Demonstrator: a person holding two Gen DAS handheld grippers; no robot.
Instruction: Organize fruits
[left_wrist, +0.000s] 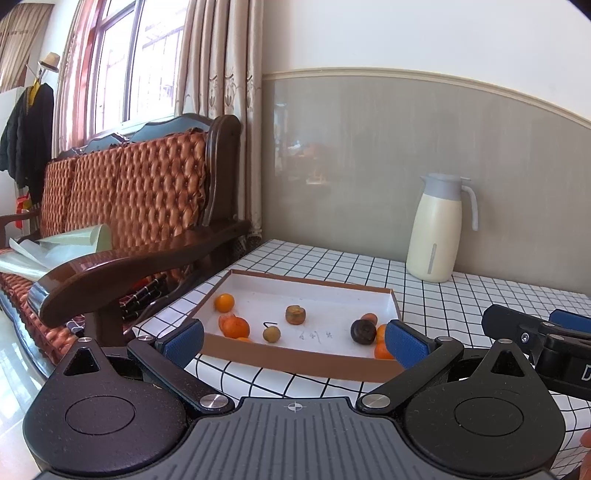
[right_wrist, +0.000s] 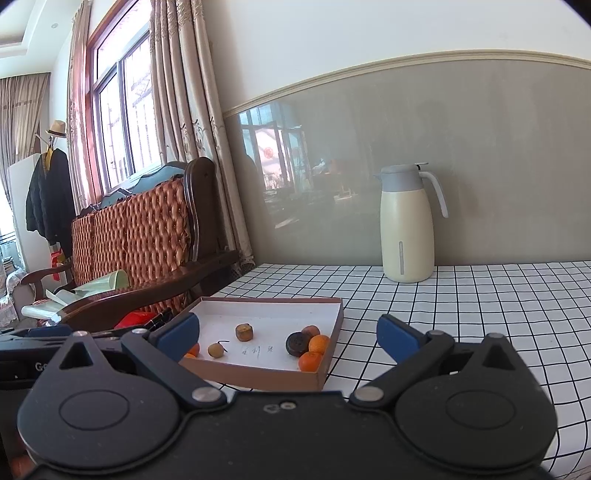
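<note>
Each black hand-held gripper (left_wrist: 293, 341) has blue-padded fingers (left_wrist: 186, 341) and silver screws.

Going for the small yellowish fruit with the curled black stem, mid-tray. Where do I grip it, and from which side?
Grip the small yellowish fruit across its round body, below the stem, coming down from above: the box tray has a raised front wall that blocks a low approach. Nothing touches the fruit on either side, so the fingers should fit. The open left gripper looks better lined up with it.
</note>
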